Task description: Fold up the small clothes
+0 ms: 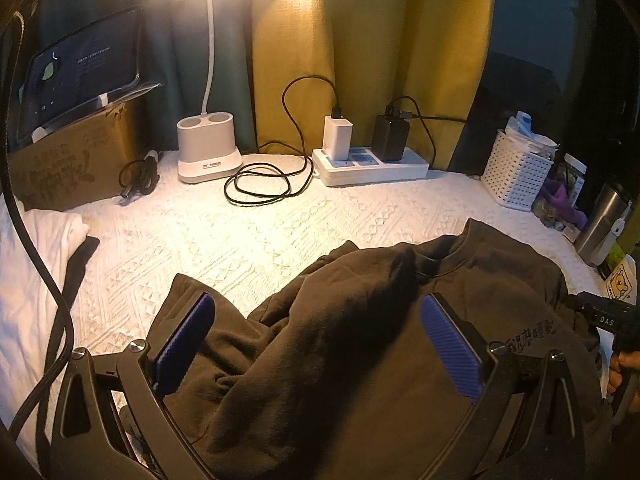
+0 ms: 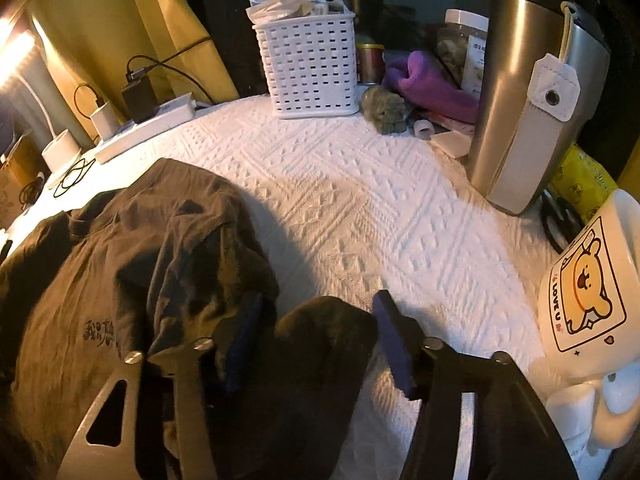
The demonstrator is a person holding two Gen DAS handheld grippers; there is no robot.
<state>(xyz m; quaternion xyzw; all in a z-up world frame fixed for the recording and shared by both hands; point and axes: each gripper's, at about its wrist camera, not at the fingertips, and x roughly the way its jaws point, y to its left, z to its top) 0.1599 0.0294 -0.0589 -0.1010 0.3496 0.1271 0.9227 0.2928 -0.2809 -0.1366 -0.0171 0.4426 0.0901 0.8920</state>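
Note:
A dark brown T-shirt (image 1: 360, 320) lies crumpled on the white textured cover (image 1: 240, 232), collar toward the far side, dark print on its chest. My left gripper (image 1: 316, 316) is open, its blue pads wide apart over the shirt's bunched left part. In the right wrist view the shirt (image 2: 100, 280) fills the lower left. My right gripper (image 2: 316, 320) is open, with a fold of the shirt's right edge between its fingers. The right gripper also shows at the right edge of the left wrist view (image 1: 608, 320).
A lamp base (image 1: 208, 148), coiled black cable (image 1: 264, 176) and power strip (image 1: 372, 164) stand at the back. A white basket (image 2: 308, 64), steel tumbler (image 2: 536, 100), purple cloth (image 2: 424, 84) and bear-print mug (image 2: 588, 280) crowd the right. Folded white cloth (image 1: 36, 264) lies left.

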